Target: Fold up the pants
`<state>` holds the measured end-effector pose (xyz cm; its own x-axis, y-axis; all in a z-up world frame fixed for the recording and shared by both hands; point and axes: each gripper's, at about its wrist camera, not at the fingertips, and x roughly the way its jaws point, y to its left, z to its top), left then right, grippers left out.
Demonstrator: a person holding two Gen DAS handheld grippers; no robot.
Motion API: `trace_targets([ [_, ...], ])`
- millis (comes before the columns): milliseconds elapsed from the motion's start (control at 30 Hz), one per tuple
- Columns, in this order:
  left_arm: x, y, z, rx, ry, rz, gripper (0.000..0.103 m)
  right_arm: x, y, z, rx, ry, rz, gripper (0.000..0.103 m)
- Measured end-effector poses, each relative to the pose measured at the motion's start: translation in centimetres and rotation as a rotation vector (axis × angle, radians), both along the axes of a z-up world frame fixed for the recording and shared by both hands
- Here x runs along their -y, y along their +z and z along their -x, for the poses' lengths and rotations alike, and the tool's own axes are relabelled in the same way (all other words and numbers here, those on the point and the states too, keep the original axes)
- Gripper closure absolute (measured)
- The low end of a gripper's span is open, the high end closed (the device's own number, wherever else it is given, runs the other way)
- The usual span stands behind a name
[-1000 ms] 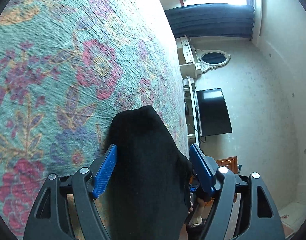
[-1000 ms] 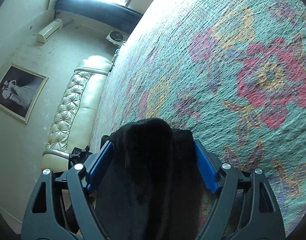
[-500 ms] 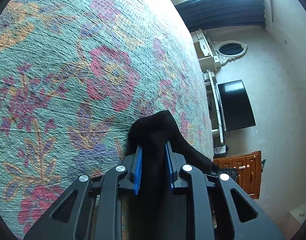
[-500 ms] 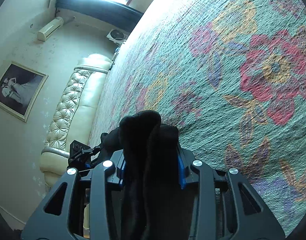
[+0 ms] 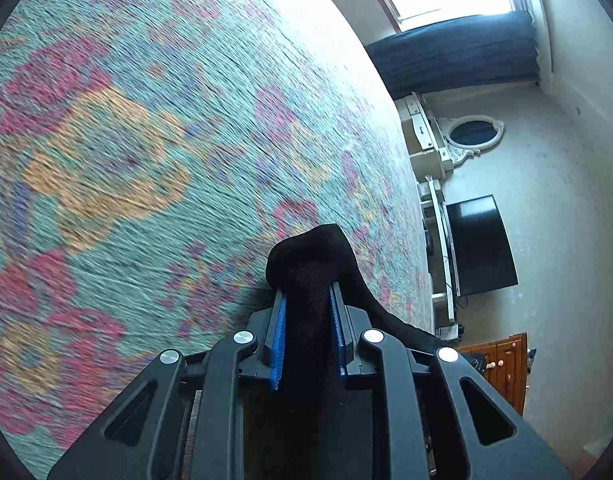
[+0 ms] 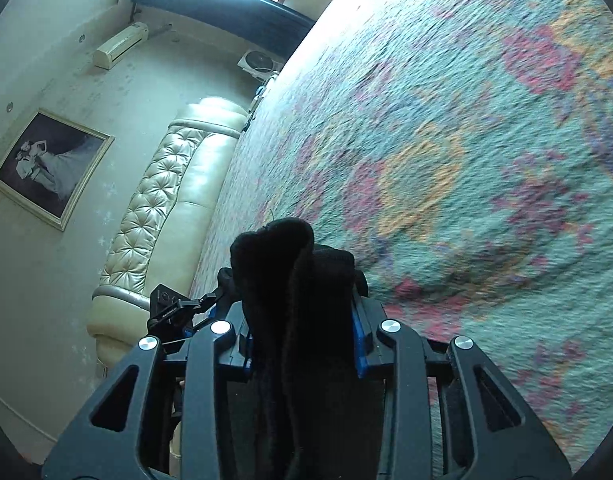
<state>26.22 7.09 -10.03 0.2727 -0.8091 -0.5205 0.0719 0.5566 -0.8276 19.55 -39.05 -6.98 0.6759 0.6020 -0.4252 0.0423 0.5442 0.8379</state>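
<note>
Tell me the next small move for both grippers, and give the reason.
Probably carry the black pants forward together over the floral bedspread: the left gripper and right gripper are each shut on a bunch of the fabric, so a fold can begin.

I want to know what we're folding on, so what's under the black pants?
Under the pants lies a teal bedspread with red and orange flowers, seen in both views. Each gripper's jaws are shut on a bunch of cloth. The rest of the pants is hidden behind the grippers.
</note>
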Motion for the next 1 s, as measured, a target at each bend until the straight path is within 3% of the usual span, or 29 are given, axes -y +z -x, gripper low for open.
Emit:
trace_targets([
  [300, -7.7, 0.1, -3.6, 0.016, 0.109, -0.053, 0.083, -8.1, -0.9, -6.3, -0.004, 0.093, -0.038, 0.07],
  [667, -8.2, -1.6, -3.2, 0.041, 0.079, -0.004, 0.08, -8.1, -2.2, -6.1, -0.038, 0.05, -0.047, 0.07],
  [733, -9.7, -1.8, -2.6, 0.036, 0.076, 0.041, 0.077, -8.2, -2.0, -6.0, -0.047, 0.051, -0.054, 0.06],
  [900, -12.0, -1.7, 0.8, -0.002, 0.088, 0.144, 0.054, -7.2, -0.7, -3.9, -0.068, 0.019, -0.034, 0.036],
  [1000, -12.9, -1.2, 4.0, 0.002, 0.053, 0.14, 0.042, -6.5, -0.6, -1.7, -0.1, 0.023, -0.049, 0.033],
])
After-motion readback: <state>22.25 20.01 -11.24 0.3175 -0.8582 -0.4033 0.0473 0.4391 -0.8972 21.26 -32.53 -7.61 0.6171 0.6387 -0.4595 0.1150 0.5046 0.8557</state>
